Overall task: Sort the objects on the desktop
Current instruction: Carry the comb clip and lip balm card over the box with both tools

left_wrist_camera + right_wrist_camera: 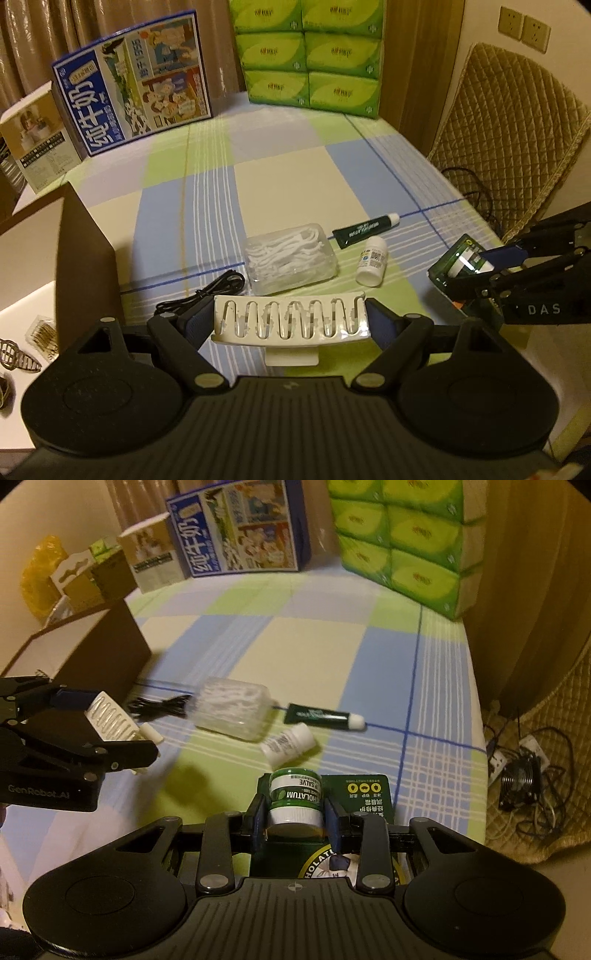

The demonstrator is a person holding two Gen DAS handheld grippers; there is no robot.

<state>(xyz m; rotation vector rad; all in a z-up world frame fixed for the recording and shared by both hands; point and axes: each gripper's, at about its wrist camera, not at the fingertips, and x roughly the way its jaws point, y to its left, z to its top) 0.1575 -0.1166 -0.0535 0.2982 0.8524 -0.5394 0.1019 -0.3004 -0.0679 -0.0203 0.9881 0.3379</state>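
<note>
My left gripper (290,319) is shut on a white slotted plastic rack (288,321), held above the near edge of the checked tablecloth; the rack also shows in the right wrist view (110,720). My right gripper (295,812) is shut on a small green and white Mentholatum salve jar (295,799) over its dark green carton (354,805). On the cloth lie a clear box of white floss picks (291,258), a dark green tube (364,230), a small white bottle (373,260) and a black cable (207,291).
A brown open box (85,254) stands at the left. At the back stand a blue milk carton box (136,77), a beige box (37,136) and stacked green tissue packs (310,55). A quilted chair (509,144) is at the right. Hair clips (22,350) lie at the left.
</note>
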